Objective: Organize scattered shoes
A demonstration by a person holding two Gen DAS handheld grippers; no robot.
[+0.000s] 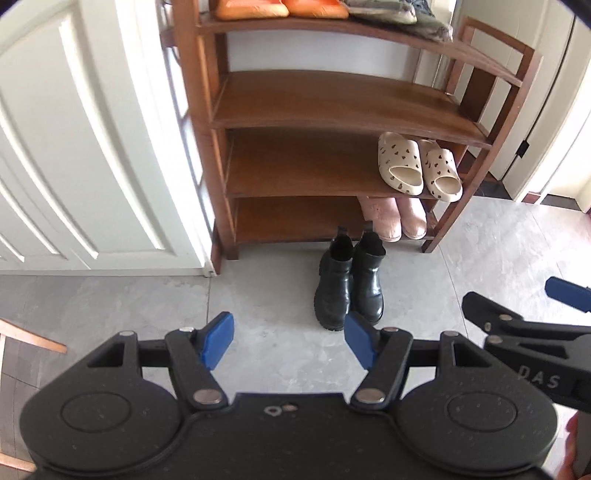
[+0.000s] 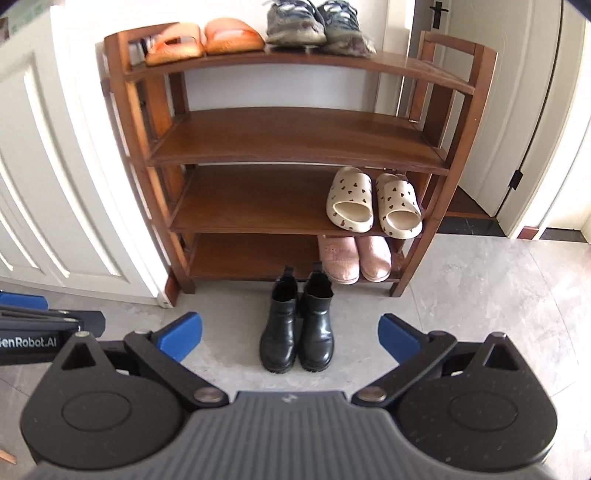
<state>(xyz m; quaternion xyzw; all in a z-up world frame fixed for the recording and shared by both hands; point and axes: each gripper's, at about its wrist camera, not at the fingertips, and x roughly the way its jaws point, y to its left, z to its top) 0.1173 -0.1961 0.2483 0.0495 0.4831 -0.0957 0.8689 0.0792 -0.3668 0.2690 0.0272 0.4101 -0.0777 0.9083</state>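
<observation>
A pair of black ankle boots [image 1: 349,284] [image 2: 297,328] stands upright side by side on the grey floor, toes toward me, just in front of the brown wooden shoe rack [image 1: 332,99] [image 2: 295,136]. My left gripper [image 1: 290,343] is open and empty, a little short of the boots and to their left. My right gripper [image 2: 290,338] is open and empty too, its blue pads [image 2: 181,334] wide on either side of the boots in its view but still nearer to me than they are. The right gripper's fingers [image 1: 517,321] show at the left wrist view's right edge.
On the rack: orange slippers [image 2: 203,38] and grey sneakers [image 2: 314,24] on top, cream heart-print slides [image 2: 373,203] on the third shelf, pink slippers [image 2: 354,262] on the bottom right. The second shelf is bare. White door [image 1: 74,147] to the left, a doorway right.
</observation>
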